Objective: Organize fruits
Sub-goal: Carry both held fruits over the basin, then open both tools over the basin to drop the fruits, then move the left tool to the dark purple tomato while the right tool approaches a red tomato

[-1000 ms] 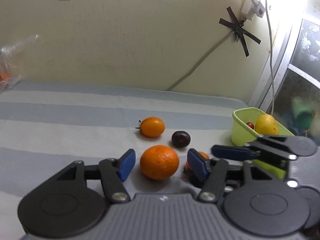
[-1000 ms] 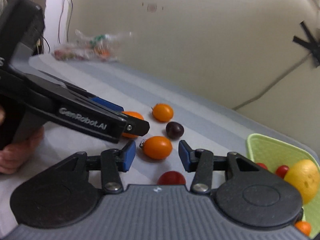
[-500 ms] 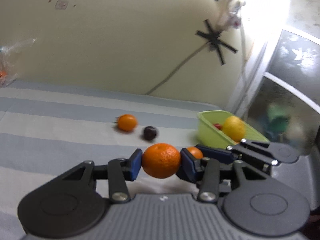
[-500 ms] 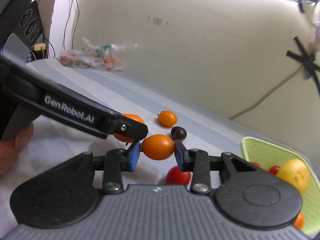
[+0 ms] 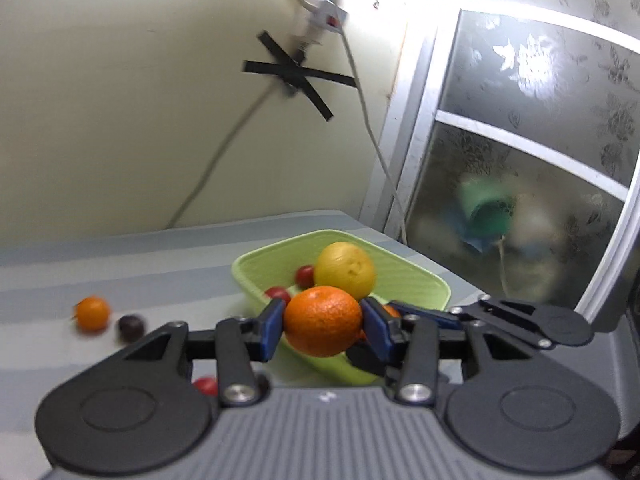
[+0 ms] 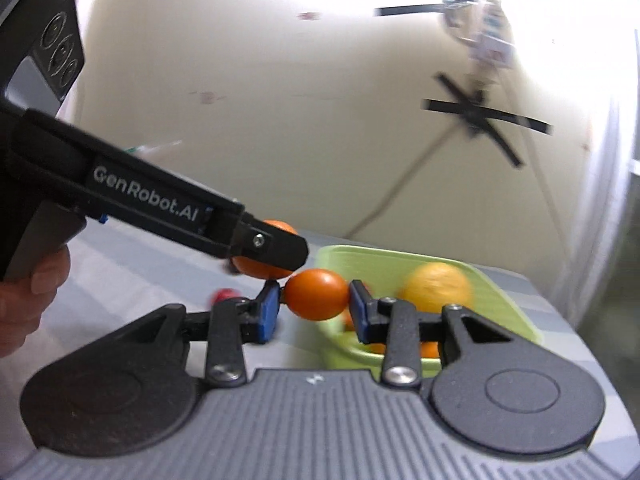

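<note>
My left gripper [image 5: 323, 325] is shut on a large orange [image 5: 322, 320], held above the near rim of the green basket [image 5: 416, 276]. The basket holds a yellow fruit [image 5: 345, 270] and small red fruits [image 5: 305, 275]. My right gripper [image 6: 316, 309] is shut on a smooth orange persimmon [image 6: 317, 295], just left of the green basket [image 6: 500, 300]. The left gripper's body [image 6: 160, 208] with its orange [image 6: 256, 266] crosses the right wrist view. The right gripper's fingers [image 5: 432, 316] show beside the orange in the left wrist view.
On the striped cloth lie a small orange fruit [image 5: 92, 313], a dark plum [image 5: 131, 327] and a red tomato [image 5: 206, 386]. A taped cable [image 5: 296, 76] runs down the wall. A frosted window [image 5: 532, 184] stands right of the basket.
Both grippers, open around their fruits a second ago, have closed on them, lifted them, and swung right toward the green basket.
</note>
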Demonstrator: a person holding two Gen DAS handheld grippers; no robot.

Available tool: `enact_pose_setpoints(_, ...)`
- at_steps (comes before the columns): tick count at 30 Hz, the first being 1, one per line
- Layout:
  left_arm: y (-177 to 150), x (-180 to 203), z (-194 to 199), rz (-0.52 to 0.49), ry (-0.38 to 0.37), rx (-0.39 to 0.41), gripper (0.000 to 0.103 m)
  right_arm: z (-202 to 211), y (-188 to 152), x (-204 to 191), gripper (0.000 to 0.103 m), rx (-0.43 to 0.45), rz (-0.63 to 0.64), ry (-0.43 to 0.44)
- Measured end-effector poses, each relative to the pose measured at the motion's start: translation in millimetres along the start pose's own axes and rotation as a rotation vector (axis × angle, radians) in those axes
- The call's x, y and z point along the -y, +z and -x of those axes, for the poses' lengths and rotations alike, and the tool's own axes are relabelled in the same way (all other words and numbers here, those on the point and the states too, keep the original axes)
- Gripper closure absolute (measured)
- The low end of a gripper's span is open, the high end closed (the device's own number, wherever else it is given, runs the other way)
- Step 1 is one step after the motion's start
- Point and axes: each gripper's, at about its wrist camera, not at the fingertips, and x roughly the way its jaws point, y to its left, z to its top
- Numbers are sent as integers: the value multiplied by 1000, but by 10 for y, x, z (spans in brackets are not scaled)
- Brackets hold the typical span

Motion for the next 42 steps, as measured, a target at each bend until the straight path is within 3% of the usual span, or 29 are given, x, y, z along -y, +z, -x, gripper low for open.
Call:
enact_pose_setpoints(9, 128, 141, -777, -18, 64, -96, 59, -279, -127, 533, 61, -46, -136, -137)
enact_pose_setpoints(11, 126, 142, -860, -20, 80, -106, 42, -309, -143, 641, 58, -59, -199, -124)
enact_pose_setpoints(13, 127, 163, -864, -31, 88, -96, 39, -275, -166, 700, 49, -28, -246, -133)
enact_pose_setpoints(20, 181, -8, -400, 28, 104, 13, 38, -123, -216, 704, 49, 38, -289, -157)
enact_pose_setpoints(24, 132, -419, 23, 111, 197, 61, 38, -36, -179, 627, 49, 93, -263, -169)
enact_pose_setpoints(29, -98, -977, 455, 223, 318, 60, 38, 100, -79, 423, 50, 161, -249, -104)
enact_pose_setpoints(32, -235, -1192, 594, 270, 371, 62, 38, 102, 13, 189, 50, 169, -202, -18)
enact_pose_setpoints(36, -363, -1399, 705, 321, 386, 62, 39, -21, 98, -190, 51, 121, -105, 91)
enact_pose_setpoints(38, -371, -1445, 720, 322, 380, 66, 39, -127, 101, -361, 58, 78, -58, 134)
enact_pose_setpoints(42, -335, -1483, 653, 302, 355, 60, 41, -316, 55, -588, 62, -10, 9, 160)
